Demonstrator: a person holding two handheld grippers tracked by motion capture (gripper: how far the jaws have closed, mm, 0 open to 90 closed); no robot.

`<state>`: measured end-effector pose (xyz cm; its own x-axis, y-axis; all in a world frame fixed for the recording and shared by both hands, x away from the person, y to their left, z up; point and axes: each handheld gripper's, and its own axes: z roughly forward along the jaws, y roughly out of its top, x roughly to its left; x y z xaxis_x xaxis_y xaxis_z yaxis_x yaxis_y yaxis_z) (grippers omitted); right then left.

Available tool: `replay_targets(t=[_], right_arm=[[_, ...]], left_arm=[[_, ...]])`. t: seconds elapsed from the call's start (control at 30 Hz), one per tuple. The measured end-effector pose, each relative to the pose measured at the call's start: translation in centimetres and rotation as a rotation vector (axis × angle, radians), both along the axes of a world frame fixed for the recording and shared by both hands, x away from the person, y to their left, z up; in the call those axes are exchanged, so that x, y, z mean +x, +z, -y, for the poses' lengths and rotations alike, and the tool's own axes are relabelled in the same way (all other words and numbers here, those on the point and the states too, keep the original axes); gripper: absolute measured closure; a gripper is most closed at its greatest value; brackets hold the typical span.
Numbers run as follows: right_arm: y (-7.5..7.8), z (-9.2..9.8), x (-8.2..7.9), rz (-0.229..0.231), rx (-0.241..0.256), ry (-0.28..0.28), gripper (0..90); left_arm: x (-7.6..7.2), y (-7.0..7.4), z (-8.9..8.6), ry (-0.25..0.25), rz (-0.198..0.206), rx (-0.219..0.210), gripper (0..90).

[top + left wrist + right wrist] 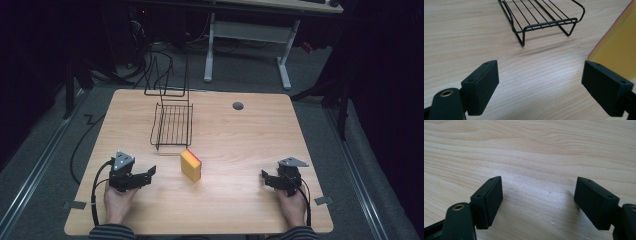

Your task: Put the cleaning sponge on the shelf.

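We take the yellow sponge point(190, 165) as the thing in hand: it stands on edge near the middle of the bench point(240, 145), just near of the black wire rack point(172, 125), with a thin red scouring face on its right side. We judge it light, soft and springy, with a rough surface that should not slip. The best hold looks to be across its two broad faces, gently, since a hard squeeze would only deform it. Our left tool point(145, 176) rests low at the near left, its jaws wide apart and aimed right toward the sponge, whose yellow face rises by the right jaw in the left gripper view. Our right tool point(266, 178) sits at the near right, its jaws likewise spread over bare wood, pointing left.
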<state>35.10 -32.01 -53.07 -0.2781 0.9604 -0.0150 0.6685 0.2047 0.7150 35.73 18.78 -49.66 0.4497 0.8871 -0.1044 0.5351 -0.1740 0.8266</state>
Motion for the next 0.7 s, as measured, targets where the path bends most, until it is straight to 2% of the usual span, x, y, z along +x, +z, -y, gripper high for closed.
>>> replay_targets(t=[0.07, 0.3, 0.7], right_arm=[[0.0, 0.0, 0.0, 0.001, -0.001, -0.001, 23.3], [0.0, 0.0, 0.0, 0.001, 0.000, -0.001, 23.3], [0.0, 0.0, 0.0, 0.001, 0.000, -0.001, 23.3]], left_arm=[[-0.1, 0.2, 0.1, 0.006, 0.016, 0.003, 14.6], [-0.1, 0.9, 0.4, 0.006, 0.030, 0.012, 10.0], [-0.6, 2.2, 1.5, -0.041, 0.055, -0.008, 6.5]])
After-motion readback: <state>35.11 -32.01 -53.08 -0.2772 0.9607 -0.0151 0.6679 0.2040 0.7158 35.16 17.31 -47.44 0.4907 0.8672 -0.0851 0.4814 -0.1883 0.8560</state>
